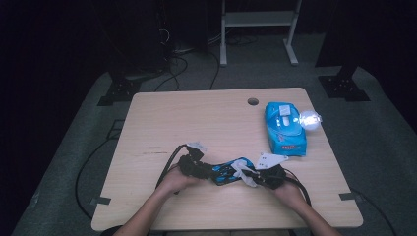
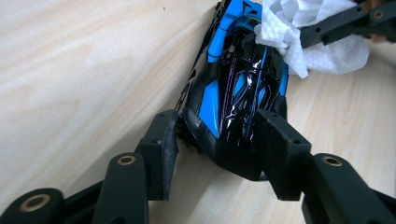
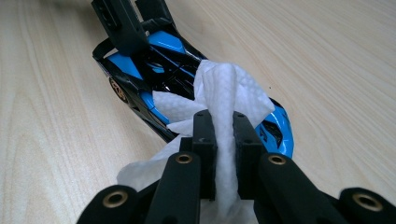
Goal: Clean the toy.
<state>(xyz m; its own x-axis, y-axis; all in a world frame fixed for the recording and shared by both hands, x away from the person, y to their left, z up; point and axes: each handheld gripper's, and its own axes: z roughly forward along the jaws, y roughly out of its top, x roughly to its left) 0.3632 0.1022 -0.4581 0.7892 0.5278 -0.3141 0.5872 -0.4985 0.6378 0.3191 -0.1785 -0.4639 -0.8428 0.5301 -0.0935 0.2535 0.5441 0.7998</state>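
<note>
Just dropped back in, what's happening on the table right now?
A person is wiping a blue and black toy car at the near edge of the table. The left gripper clamps one end of the car to steady it, while the right gripper pinches a white wipe and presses it on the car's body. A blue wipes pack lies farther back on the right.

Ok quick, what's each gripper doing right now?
Left gripper: closed on the toy car, holding one end.
Right gripper: closed on the white wipe, pressing it on the car.
</note>
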